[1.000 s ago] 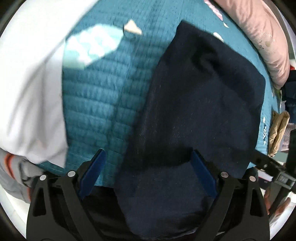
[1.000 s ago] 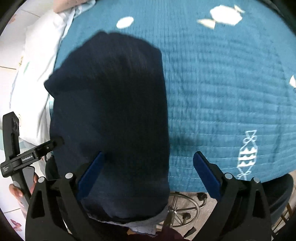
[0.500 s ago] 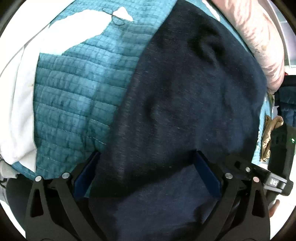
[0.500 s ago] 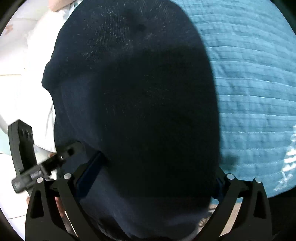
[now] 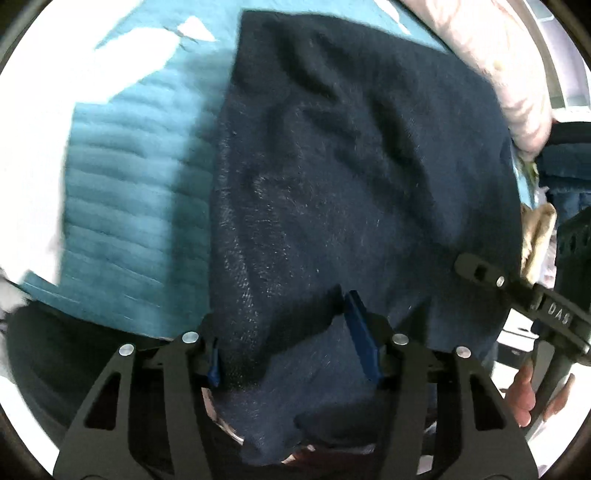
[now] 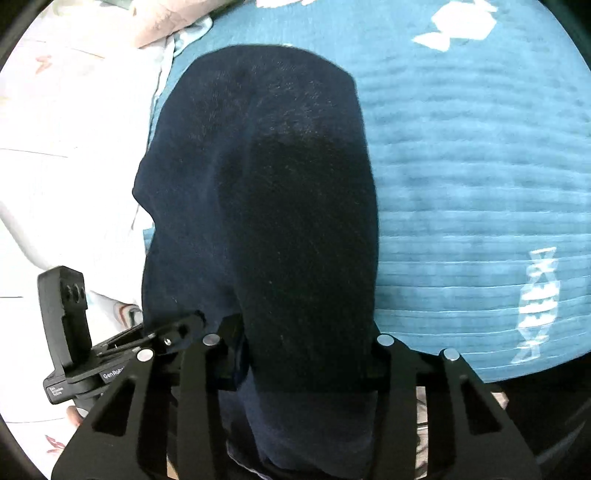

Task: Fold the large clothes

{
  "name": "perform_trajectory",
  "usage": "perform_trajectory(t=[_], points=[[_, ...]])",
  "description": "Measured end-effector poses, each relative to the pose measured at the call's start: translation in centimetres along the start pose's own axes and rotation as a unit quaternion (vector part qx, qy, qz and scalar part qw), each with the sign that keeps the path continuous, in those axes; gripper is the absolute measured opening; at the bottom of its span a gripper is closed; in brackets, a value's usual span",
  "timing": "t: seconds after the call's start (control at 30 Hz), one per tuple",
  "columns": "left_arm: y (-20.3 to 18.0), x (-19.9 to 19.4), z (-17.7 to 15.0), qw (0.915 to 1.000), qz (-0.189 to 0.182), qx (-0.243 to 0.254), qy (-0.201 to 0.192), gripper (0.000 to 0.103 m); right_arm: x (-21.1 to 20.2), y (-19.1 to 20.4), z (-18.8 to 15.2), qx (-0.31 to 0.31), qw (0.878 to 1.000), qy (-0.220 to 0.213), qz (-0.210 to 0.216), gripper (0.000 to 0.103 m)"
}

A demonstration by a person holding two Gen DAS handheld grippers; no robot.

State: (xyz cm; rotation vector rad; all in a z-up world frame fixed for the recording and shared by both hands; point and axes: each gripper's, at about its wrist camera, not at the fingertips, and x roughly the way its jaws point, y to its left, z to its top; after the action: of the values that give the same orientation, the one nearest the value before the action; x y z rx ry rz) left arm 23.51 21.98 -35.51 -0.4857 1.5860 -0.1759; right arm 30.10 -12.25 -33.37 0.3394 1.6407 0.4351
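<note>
Now, view by view:

Left wrist, grip: your left gripper (image 5: 291,343) has just been closing, and its jaws now pinch a bunched near edge of the dark navy garment (image 5: 362,177); cloth fills the gap from pad to pad.
Left wrist, garment: it lies spread on the teal quilted bedspread (image 5: 122,206), its near end hanging off the bed edge toward you.
Left wrist, advice: check you hold every layer of the edge before lifting, or the fold will likely come out skewed.
Left wrist, surroundings: a pink pillow (image 5: 495,55) touches the garment's far right corner and could crowd the fold; a white sheet (image 5: 33,155) lies left.

Right wrist, grip: your right gripper (image 6: 303,354) has also just been closing; its jaws clamp the garment's near end, fabric packed between them.
Right wrist, advice: raise both hands together and level, so the edge stays straight.
Right wrist, surroundings: open bedspread with white fish prints (image 6: 458,26) lies right, giving room; the left gripper's handle (image 6: 66,325) sits close at left, so keep your hands apart.
</note>
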Motion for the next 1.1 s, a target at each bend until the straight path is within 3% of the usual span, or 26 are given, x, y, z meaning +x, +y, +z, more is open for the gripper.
perform_trajectory(t=[0.1, 0.17, 0.23, 0.33, 0.4, 0.53, 0.6, 0.67, 0.7, 0.73, 0.77, 0.83, 0.9, 1.1], points=[[-1.8, 1.4, -0.3, 0.9998, 0.007, 0.019, 0.003, 0.056, -1.2, -1.9, -0.1, 0.010, 1.000, -0.007, -0.010, 0.038], [-2.6, 2.2, -0.1, 0.9997, 0.016, 0.018, -0.003, 0.068, -1.3, -3.6, -0.4, 0.031, 0.999, -0.005, -0.013, 0.038], [-2.1, 2.7, 0.2, 0.9988, 0.044, 0.006, -0.020, 0.092, 0.1, -5.0, -0.6, 0.052, 0.999, 0.007, 0.000, 0.041], [-0.9, 3.9, 0.4, 0.9993, 0.014, -0.030, -0.016, 0.093, 0.9, -5.6, -0.9, 0.055, 0.998, 0.014, -0.004, 0.046], [-1.2, 4.1, 0.5, 0.9995, 0.003, -0.025, -0.018, 0.093, 0.8, -5.8, -0.9, 0.051, 0.999, 0.016, -0.001, 0.048], [-3.3, 4.0, 0.2, 0.9996, -0.029, -0.006, -0.003, 0.092, 2.1, -5.9, 0.8, 0.064, 0.997, 0.031, 0.022, 0.062], [-4.4, 4.2, -0.2, 0.9996, -0.028, 0.007, 0.001, 0.091, 2.6, -5.3, 1.3, 0.046, 0.998, 0.038, 0.024, 0.079], [-5.2, 4.5, -0.5, 0.9998, -0.016, 0.010, -0.001, 0.091, 3.6, -4.5, 1.5, 0.034, 0.999, 0.035, 0.005, 0.081], [-5.8, 4.8, -0.5, 0.9999, -0.014, 0.010, -0.002, 0.087, 4.0, -4.1, 1.6, 0.025, 0.999, 0.032, -0.008, 0.080], [-6.2, 5.2, -0.3, 1.0000, 0.000, 0.000, -0.005, 0.072, 4.0, -3.9, 1.6, 0.021, 0.999, 0.028, -0.015, 0.075], [-6.6, 5.3, -0.2, 0.9998, 0.017, -0.008, -0.005, 0.068, 3.6, -3.8, 1.6, 0.026, 0.999, 0.026, -0.011, 0.065], [-8.4, 5.4, -0.4, 0.9994, 0.032, -0.003, -0.010, 0.049, 2.4, -4.0, 1.5, 0.035, 0.999, 0.017, -0.002, 0.051], [-9.1, 4.9, -0.8, 0.9996, 0.027, -0.001, -0.011, 0.036, 1.0, -4.1, 1.1, 0.031, 0.999, 0.011, 0.013, 0.044], [-11.6, 5.9, -1.0, 0.9984, 0.056, 0.006, -0.009, 0.033, 0.4, -3.5, 0.9, 0.024, 1.000, 0.004, 0.006, 0.042]])
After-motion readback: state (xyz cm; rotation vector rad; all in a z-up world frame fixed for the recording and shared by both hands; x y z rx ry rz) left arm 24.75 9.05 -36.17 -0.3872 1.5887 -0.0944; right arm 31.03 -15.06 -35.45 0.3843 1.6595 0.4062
